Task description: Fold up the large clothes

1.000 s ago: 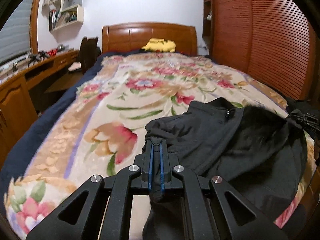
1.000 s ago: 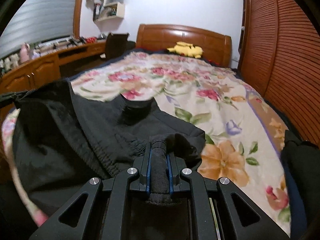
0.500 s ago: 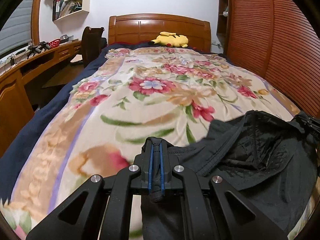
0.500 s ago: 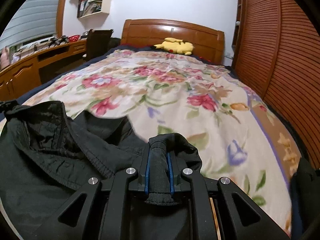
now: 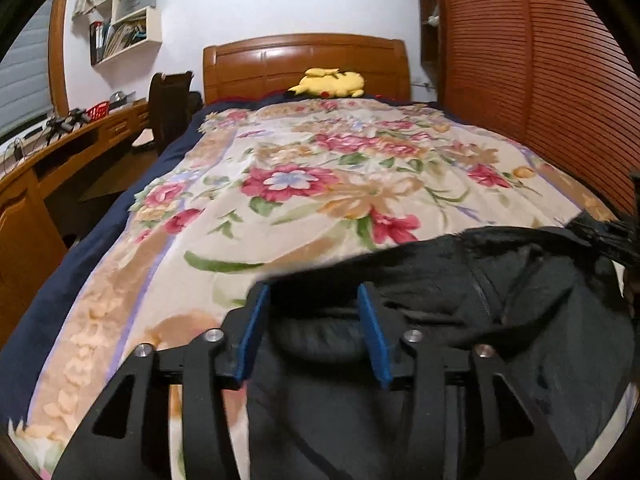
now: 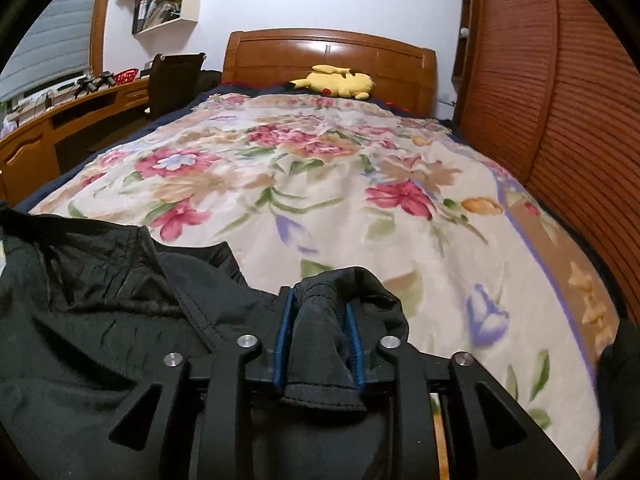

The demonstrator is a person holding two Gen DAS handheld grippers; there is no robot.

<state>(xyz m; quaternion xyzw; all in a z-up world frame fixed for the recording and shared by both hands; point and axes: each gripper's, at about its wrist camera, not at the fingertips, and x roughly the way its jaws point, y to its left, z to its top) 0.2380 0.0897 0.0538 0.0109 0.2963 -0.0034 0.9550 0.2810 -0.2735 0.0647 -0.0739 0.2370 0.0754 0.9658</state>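
Observation:
A black jacket (image 5: 500, 320) lies crumpled on the near end of the floral bedspread (image 5: 320, 184). My left gripper (image 5: 314, 300) is open, its blue pads wide apart, with the jacket's edge lying loose between them. In the right wrist view the jacket (image 6: 100, 300) spreads to the left. My right gripper (image 6: 320, 312) has its jaws partly apart, with a fold of the jacket's cuff (image 6: 320, 352) still between the blue pads. The right gripper's tip also shows at the right edge of the left wrist view (image 5: 612, 236).
A yellow plush toy (image 5: 330, 82) lies by the wooden headboard (image 5: 306, 62). A wooden desk (image 5: 60, 148) and a dark chair (image 5: 170, 100) stand along the left. A slatted wooden wardrobe (image 5: 540, 80) runs along the right. A dark object (image 6: 620, 380) sits at the bed's right edge.
Both grippers moved forward and lower over the bed with the jacket. The left jaws opened wide and let the fabric go. The right jaws spread somewhat around the cuff.

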